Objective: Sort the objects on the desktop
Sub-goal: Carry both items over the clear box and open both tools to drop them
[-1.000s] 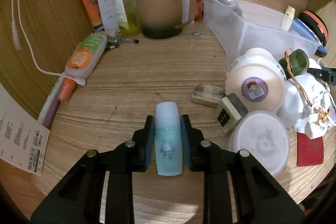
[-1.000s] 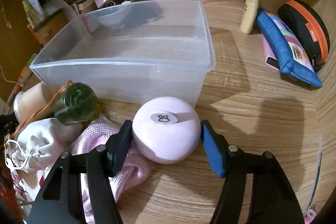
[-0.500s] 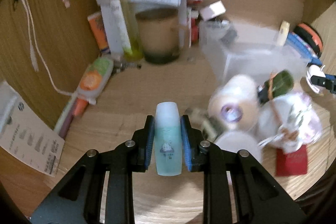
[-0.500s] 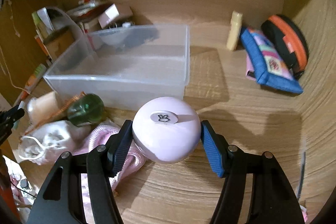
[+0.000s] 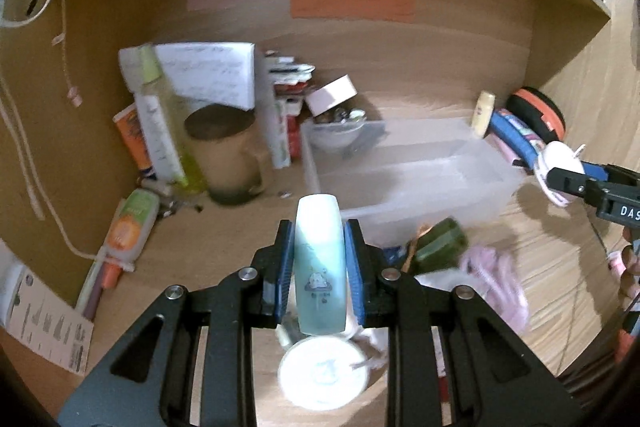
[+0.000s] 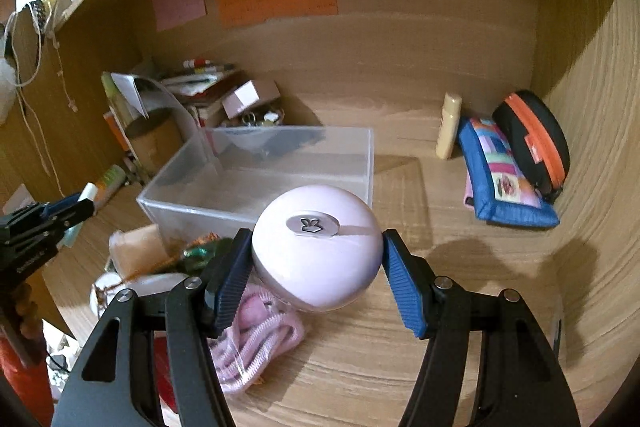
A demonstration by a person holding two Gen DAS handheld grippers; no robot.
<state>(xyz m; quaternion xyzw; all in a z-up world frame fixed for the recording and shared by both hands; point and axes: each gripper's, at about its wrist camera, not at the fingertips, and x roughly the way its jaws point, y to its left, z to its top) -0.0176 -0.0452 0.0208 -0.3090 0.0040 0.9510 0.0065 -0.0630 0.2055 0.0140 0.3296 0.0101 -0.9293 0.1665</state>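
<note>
My left gripper (image 5: 319,259) is shut on a small pale blue-green bottle (image 5: 319,267), held in the air above the desk clutter. My right gripper (image 6: 316,259) is shut on a round pink case (image 6: 316,253) with a small rabbit sticker, also lifted off the desk. A clear plastic bin (image 6: 264,171) (image 5: 408,179) stands on the wooden desk ahead of both grippers, a white bowl showing through its far end. The right gripper with the pink case (image 5: 558,173) shows at the right of the left wrist view, and the left gripper (image 6: 44,223) at the left of the right wrist view.
A brown mug (image 5: 230,155), papers, tubes and a spray bottle crowd the back left. A green jar (image 5: 440,245), a pink cord (image 6: 256,343), a white pouch and round tubs (image 5: 324,373) lie below the grippers. A blue pouch (image 6: 500,179), an orange-black case (image 6: 532,139) and a cream bottle (image 6: 448,127) sit at the right.
Both grippers have risen and tipped up with their loads; the desk and bin now look farther off and the back wall with coloured notes has come into view.
</note>
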